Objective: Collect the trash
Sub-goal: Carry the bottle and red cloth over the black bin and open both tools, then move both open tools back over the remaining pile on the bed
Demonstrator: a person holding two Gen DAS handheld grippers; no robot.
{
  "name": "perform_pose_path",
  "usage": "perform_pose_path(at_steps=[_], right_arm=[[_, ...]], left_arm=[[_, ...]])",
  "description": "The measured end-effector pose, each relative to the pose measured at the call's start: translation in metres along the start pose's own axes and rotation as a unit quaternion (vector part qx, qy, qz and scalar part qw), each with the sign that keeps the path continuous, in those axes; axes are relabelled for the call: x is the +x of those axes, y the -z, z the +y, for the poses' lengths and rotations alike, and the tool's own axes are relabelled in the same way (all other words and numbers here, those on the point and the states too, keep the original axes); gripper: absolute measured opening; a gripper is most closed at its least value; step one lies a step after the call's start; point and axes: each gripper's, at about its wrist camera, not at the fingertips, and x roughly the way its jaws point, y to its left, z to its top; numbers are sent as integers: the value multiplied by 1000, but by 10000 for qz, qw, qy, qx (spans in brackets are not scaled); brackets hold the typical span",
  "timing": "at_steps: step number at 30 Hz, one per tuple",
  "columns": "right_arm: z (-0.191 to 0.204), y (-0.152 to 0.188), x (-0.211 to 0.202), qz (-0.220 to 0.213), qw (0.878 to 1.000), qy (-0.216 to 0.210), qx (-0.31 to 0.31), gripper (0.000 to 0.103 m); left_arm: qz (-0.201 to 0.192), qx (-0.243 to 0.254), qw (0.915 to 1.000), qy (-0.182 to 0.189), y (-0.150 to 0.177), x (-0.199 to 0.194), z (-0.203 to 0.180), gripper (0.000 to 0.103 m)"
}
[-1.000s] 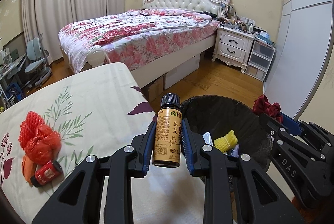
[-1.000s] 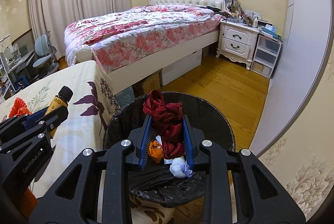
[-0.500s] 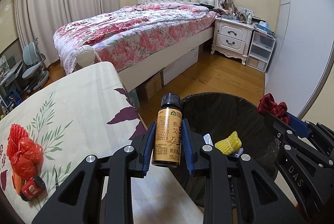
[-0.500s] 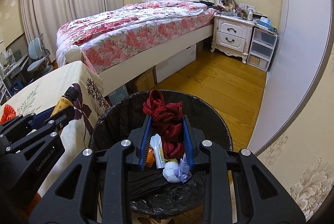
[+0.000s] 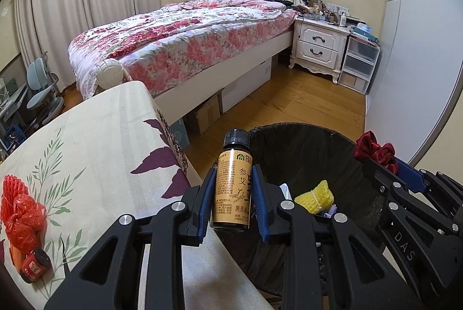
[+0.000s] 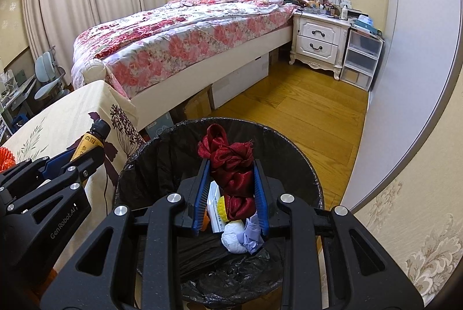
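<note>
My left gripper point(image 5: 233, 193) is shut on a small amber bottle point(image 5: 233, 188) with a black cap, held upright at the table's edge beside the black-lined trash bin point(image 5: 303, 136). My right gripper point(image 6: 231, 182) is shut on a crumpled dark red ribbon point(image 6: 228, 162) and holds it over the bin point(image 6: 150, 165). The bin holds a yellow foam net point(image 5: 315, 195), white paper and a purple scrap point(image 6: 251, 232). On the table point(image 5: 95, 136), a red net bag point(image 5: 20, 208) and a small red jar point(image 5: 34, 269) lie at the left.
A bed point(image 5: 185, 41) with a floral quilt stands behind. A white nightstand point(image 5: 318, 44) and plastic drawers point(image 5: 358, 64) are at the back right. Cardboard boxes point(image 5: 207, 114) sit under the bed. A wardrobe point(image 6: 411, 49) is at the right. Chairs point(image 5: 43, 90) stand far left.
Both grippers have moved a little to the right with their loads. The bottle now sits closer to the bin's rim and the ribbon is further over the bin.
</note>
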Motion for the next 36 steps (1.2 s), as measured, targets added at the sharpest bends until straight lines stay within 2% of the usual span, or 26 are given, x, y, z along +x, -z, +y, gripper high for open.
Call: perform_pose_path(at_steps=[7, 10, 12, 14, 18, 21, 27, 36], right_arm=[[-1, -1, 1, -17, 10000, 16, 1, 30], [-3, 0, 2, -85, 9999, 69, 36, 44], [-4, 0, 2, -122, 9999, 98, 48, 46], [-5, 0, 1, -141, 9998, 126, 62, 47], [-4, -1, -3, -163, 9997, 143, 64, 49], [-2, 0, -6, -198, 9997, 168, 43, 58], [1, 1, -14, -176, 9997, 156, 31, 61], [26, 15, -32, -122, 9997, -102, -158, 66]], left_arm=[[17, -4, 10000, 10, -2, 0, -1, 28], [-29, -32, 10000, -21, -2, -1, -2, 47], [-91, -96, 9999, -83, -3, -2, 0, 65], [-125, -149, 9997, -114, -1, -4, 2, 69], [-151, -210, 9995, -164, -1, -8, 7, 75], [-181, -275, 9993, -164, 1, -14, 12, 77], [-233, -397, 9987, -236, 8, -32, 26, 79], [-215, -557, 9972, -455, 34, -66, 58, 80]])
